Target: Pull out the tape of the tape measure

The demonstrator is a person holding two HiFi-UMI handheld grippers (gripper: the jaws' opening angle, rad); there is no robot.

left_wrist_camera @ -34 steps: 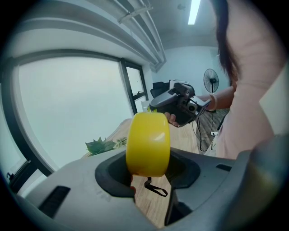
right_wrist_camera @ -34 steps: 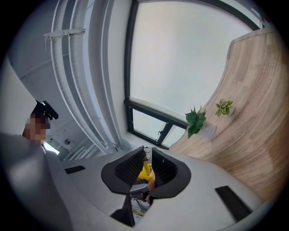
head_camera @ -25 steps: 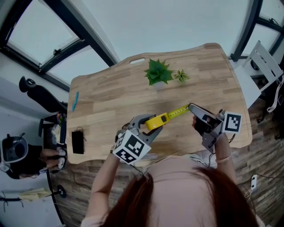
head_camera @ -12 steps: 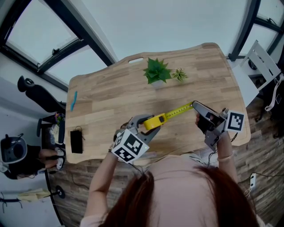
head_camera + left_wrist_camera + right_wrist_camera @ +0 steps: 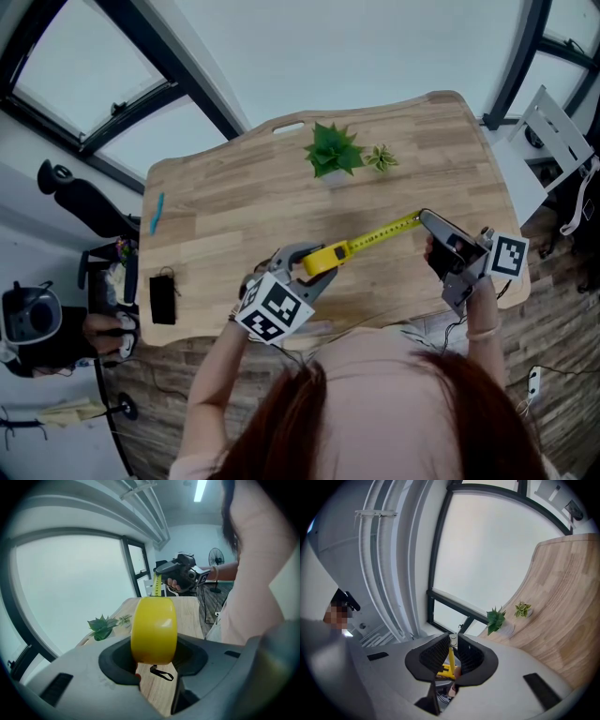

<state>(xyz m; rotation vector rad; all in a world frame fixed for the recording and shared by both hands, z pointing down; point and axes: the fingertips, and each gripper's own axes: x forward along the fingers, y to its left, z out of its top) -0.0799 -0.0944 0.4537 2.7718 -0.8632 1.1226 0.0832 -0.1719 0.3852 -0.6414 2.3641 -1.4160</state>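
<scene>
My left gripper [image 5: 309, 258] is shut on the yellow tape measure case [image 5: 324, 258], held above the wooden table [image 5: 234, 206] near its front edge. In the left gripper view the round yellow case [image 5: 153, 629] fills the space between the jaws. A yellow tape [image 5: 382, 232] runs out of the case up and to the right. Its metal end hook sits between the pads of my right gripper [image 5: 424, 217], which is shut on it. In the right gripper view the tape [image 5: 451, 657] passes between the close-set black pads, the hook at their tips.
A small green potted plant [image 5: 330, 153] and a smaller pale one [image 5: 381, 158] stand at the table's far middle. A blue pen [image 5: 157, 213] and a black object [image 5: 163, 300] lie at the left end. A window wall runs beyond the table; a white rack [image 5: 561, 122] stands right.
My right gripper has moved right and slightly away with the tape's end, so more yellow tape shows between it and the case. The left gripper and case have stayed put.
</scene>
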